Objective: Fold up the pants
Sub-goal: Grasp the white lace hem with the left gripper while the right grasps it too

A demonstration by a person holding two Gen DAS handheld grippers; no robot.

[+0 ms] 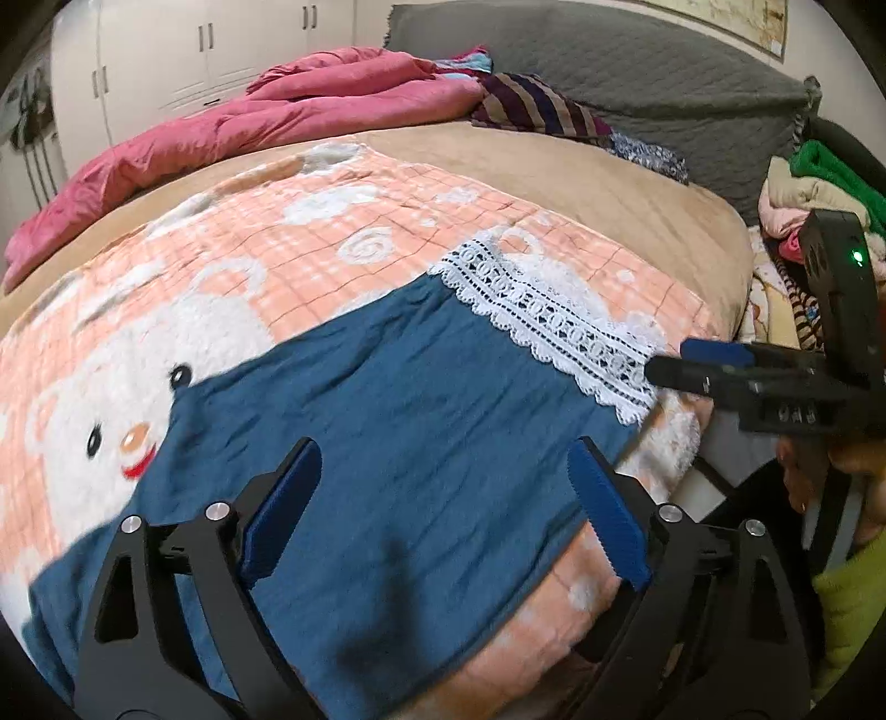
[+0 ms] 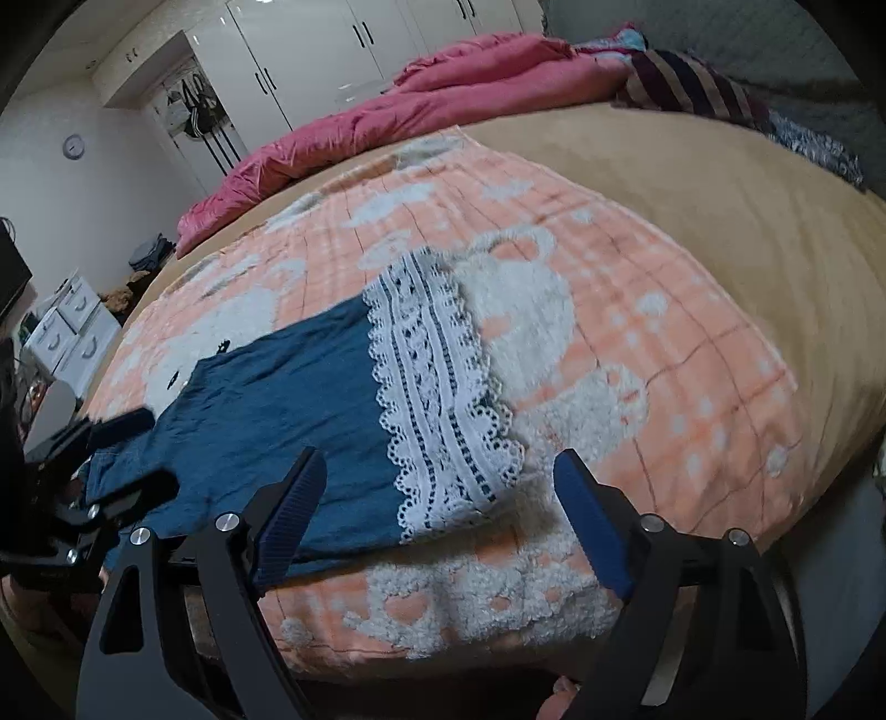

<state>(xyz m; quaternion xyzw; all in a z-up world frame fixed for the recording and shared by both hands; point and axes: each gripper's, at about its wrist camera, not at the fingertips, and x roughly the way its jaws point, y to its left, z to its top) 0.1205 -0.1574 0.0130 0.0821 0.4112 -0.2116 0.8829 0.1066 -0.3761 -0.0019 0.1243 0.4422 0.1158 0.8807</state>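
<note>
Blue pants (image 1: 387, 421) with a white lace hem (image 1: 554, 327) lie flat on a peach cartoon blanket (image 1: 332, 232) on the bed. My left gripper (image 1: 443, 459) is open just above the middle of the blue cloth, holding nothing. My right gripper (image 2: 437, 471) is open and empty over the near end of the lace hem (image 2: 437, 399) by the bed's front edge. The right gripper also shows in the left wrist view (image 1: 673, 363), beside the lace. The left gripper shows in the right wrist view (image 2: 138, 448), at the pants' (image 2: 266, 399) far left end.
A pink duvet (image 1: 249, 127) lies bunched along the far side of the tan bed (image 1: 609, 188). A striped cloth (image 1: 537, 108) and a grey headboard (image 1: 664, 83) stand at the back. A pile of clothes (image 1: 803, 194) sits at the right. White wardrobes (image 2: 354, 39) line the wall.
</note>
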